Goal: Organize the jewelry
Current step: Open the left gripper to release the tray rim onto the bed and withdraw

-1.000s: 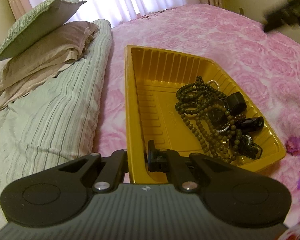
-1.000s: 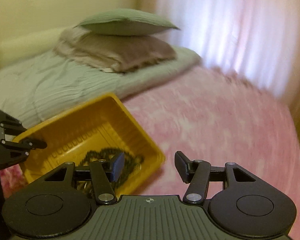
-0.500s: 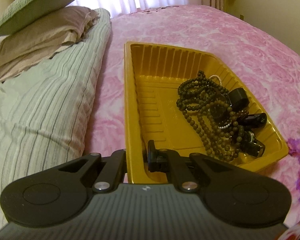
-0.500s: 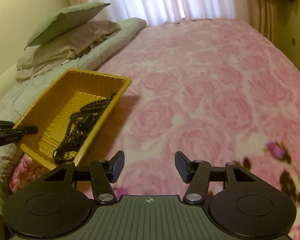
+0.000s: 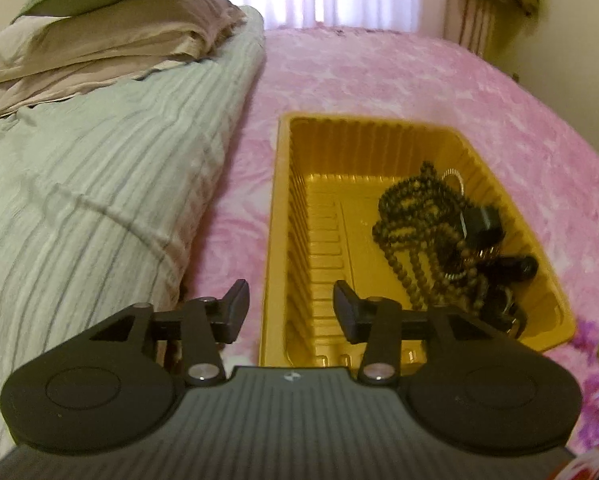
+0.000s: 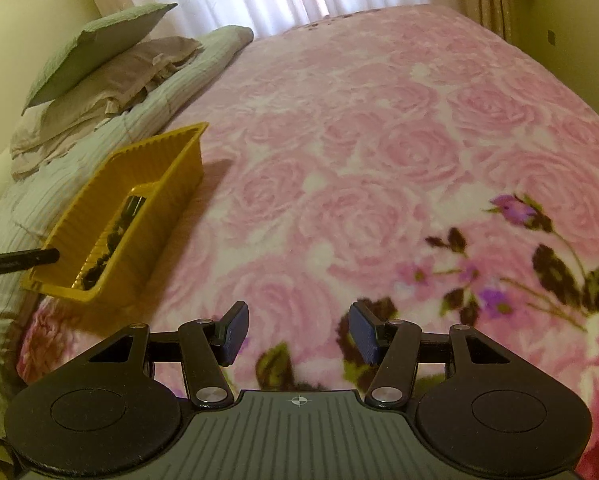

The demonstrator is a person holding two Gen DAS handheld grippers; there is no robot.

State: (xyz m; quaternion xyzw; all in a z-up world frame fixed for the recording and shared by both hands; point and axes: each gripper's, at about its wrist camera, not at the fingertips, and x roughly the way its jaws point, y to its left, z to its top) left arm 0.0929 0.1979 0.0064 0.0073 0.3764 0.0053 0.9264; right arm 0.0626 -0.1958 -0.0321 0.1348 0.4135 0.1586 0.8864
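The left tool (image 5: pixel 289 306) is spread wide and holding nothing, with its two fingers straddling the near left wall of the yellow plastic tray (image 5: pixel 277 216), one finger outside over the bed, the other over the tray's ribbed floor. Can't tell if either finger actually touches the wall. The right tool (image 6: pixel 297 334) is also wide apart and empty, hovering over the pink rose blanket (image 6: pixel 379 152) well away from the tray. The jewelry is a tangle of dark wooden bead strands (image 5: pixel 415 220) mixed with a few chunky black pieces (image 5: pixel 483 222), all piled against the tray's right side. The tray sits on the bed near its left edge, just beside a striped green quilt (image 5: pixel 99 184) with pillows (image 5: pixel 111 40) stacked behind.
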